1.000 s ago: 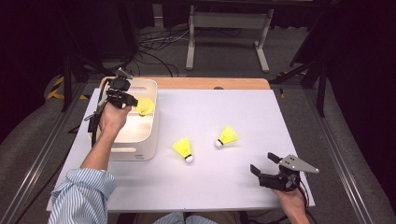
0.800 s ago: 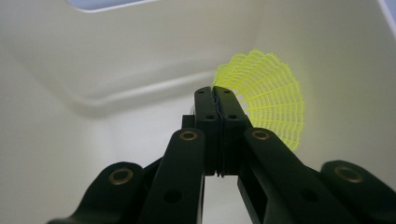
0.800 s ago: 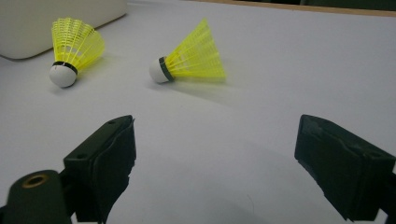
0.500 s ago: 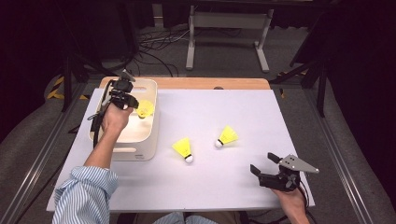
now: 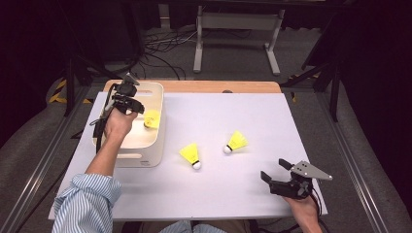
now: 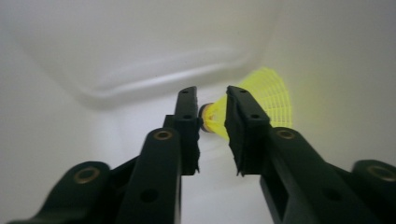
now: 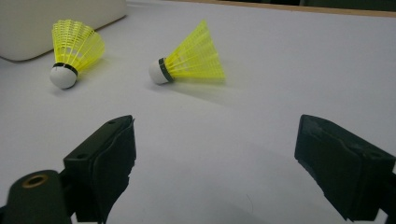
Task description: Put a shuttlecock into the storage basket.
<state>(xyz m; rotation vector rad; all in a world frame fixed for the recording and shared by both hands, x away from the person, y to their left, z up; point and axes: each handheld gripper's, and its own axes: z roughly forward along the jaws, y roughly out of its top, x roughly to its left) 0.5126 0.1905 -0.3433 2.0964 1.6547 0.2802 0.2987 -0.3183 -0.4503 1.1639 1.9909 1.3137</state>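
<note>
My left gripper (image 5: 135, 108) reaches down into a cream bin (image 5: 145, 156) at the table's left. Its jaws have just been opening, and it (image 6: 212, 100) now stands open by a narrow gap. A yellow shuttlecock (image 6: 261, 100) lies just past the tips against the bin's wall, its cork end showing in the gap with no pad pressing on it. From above, that shuttlecock (image 5: 151, 119) lies inside the bin. Two more yellow shuttlecocks (image 5: 190, 154) (image 5: 236, 141) lie on the white tabletop. My right gripper (image 5: 274, 170) rests wide open near the front right edge, with nothing between its jaws (image 7: 215, 135).
In the right gripper view the two loose shuttlecocks (image 7: 74, 44) (image 7: 191, 58) lie ahead, with the bin's corner (image 7: 56, 23) at the far left. The white table (image 5: 243, 111) has a wooden strip along its back edge. Dark frames and cables stand behind it.
The shuttlecock in the bin sits a little lower than before, apart from the left gripper's jaws. Both hands have kept their places.
</note>
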